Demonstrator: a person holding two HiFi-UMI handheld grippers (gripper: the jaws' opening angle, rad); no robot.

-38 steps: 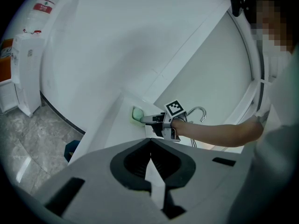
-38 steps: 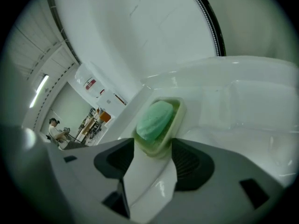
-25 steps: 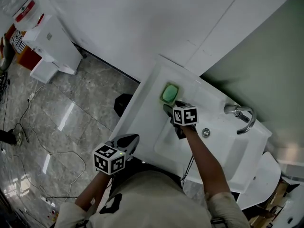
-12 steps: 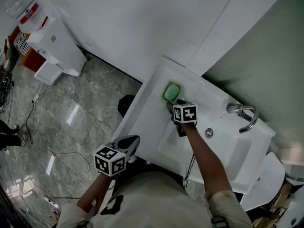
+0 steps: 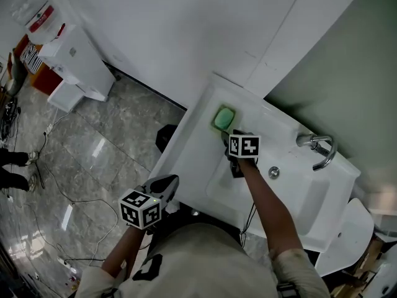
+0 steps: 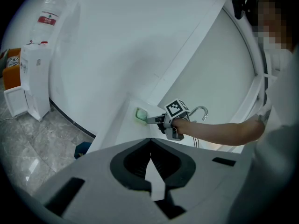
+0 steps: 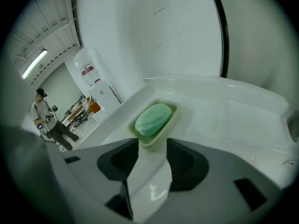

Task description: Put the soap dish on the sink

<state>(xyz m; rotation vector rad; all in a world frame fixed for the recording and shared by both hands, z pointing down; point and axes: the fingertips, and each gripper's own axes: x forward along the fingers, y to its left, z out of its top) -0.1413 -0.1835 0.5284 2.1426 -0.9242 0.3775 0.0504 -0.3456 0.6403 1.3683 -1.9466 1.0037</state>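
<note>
A pale green soap dish (image 5: pixel 224 118) with a green soap bar (image 7: pixel 153 117) in it sits on the flat left rim of the white sink (image 5: pixel 192 148). My right gripper (image 5: pixel 227 135) stands just behind it, pointing down at it. The dish's near end (image 7: pixel 150 143) lies between the jaw tips. The jaws are closing and I see no pad pressing on it. The left gripper view shows the dish (image 6: pixel 141 114) and the right gripper (image 6: pixel 149 120) from afar. My left gripper (image 5: pixel 172 180) hangs off the sink's front corner over the floor, shut and empty.
A chrome faucet (image 5: pixel 319 151) and a drain (image 5: pixel 273 172) lie to the right of the basin. A white wall backs the sink. On the grey floor are a white cabinet (image 5: pixel 80 61), a dark object (image 5: pixel 166 136) and cables (image 5: pixel 56 191). A person (image 7: pixel 49 120) stands far off.
</note>
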